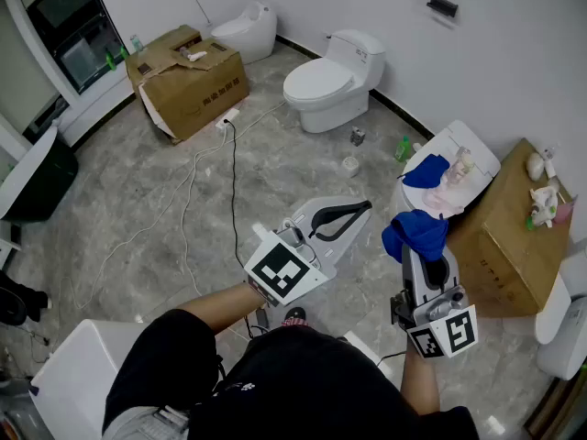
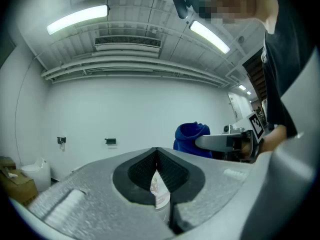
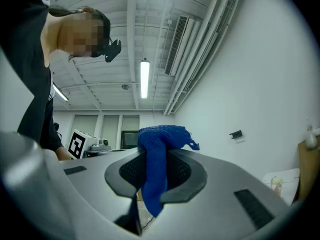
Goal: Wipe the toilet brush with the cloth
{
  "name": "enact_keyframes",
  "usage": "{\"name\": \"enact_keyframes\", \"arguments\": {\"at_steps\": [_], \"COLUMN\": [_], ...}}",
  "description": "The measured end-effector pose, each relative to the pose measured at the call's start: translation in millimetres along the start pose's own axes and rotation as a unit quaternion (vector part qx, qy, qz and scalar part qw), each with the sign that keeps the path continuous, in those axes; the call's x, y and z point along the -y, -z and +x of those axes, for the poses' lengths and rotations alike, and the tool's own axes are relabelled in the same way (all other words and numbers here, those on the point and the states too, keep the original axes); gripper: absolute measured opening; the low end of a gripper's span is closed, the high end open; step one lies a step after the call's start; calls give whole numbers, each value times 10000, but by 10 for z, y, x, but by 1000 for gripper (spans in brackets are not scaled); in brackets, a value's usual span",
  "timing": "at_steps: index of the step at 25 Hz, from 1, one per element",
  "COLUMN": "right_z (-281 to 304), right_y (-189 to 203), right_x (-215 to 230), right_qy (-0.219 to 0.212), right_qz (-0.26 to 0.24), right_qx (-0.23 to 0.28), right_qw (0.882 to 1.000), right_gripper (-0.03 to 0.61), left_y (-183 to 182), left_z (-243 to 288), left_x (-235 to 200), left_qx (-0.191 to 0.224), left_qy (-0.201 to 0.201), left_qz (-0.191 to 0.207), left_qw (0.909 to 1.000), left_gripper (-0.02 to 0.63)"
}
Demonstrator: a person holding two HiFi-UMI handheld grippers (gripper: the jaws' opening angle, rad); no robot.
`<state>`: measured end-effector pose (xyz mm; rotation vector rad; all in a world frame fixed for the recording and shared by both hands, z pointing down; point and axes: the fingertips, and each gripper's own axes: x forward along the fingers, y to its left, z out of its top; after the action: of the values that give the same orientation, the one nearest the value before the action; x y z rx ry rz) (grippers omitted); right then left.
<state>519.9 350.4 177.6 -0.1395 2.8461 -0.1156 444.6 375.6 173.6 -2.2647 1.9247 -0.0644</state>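
The right gripper point(image 3: 154, 159) tilts upward above the floor point(image 1: 165, 200), its fingers point(image 3: 181, 171) clamped on the blue cloth point(image 1: 415, 232), which bunches over their tips. Beside it, the left gripper point(image 2: 156, 159) points level, fingers point(image 2: 172, 173) pressed together on nothing.

- No word, brand name or number can be read anywhere in these views.
- Cardboard box point(image 1: 188, 81) by the far wall: 1 short line of dark print on its front side, too small to make out.
- Left gripper point(image 1: 359, 211): its cube point(image 1: 280, 271) carries a black-and-white square marker, a pattern only, with no letters or digits.
- Right gripper point(image 1: 417, 236): its cube point(image 1: 444, 331) carries a similar square marker, again without letters.
- Small bottles point(image 1: 543, 200) on the brown box at the right: labels too small to read.
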Motion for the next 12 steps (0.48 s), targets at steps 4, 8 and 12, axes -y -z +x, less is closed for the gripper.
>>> {"name": "enact_keyframes", "arguments": {"at_steps": [4,8,12], "right_z": [16,22,88], "right_y": [6,13,44], "right_x": [-16,-71,-165], "right_qy": [-40,-147,-260], "right_qz": [4,-2,-88], "right_qx": [-27,-20,-45], "right_qw": [10000,9999,9996], "right_gripper": [78,78,78], "left_y": [12,12,-4], "left_z": [-10,-37,-67], "left_x": [8,-17,-54], "left_qx": [-15,-42,-49], "left_qy": [8,11,157], "left_qz": [2,-26,73], "left_qw": [10000,10000,9998], "left_gripper": [-8,-8,-8]}}
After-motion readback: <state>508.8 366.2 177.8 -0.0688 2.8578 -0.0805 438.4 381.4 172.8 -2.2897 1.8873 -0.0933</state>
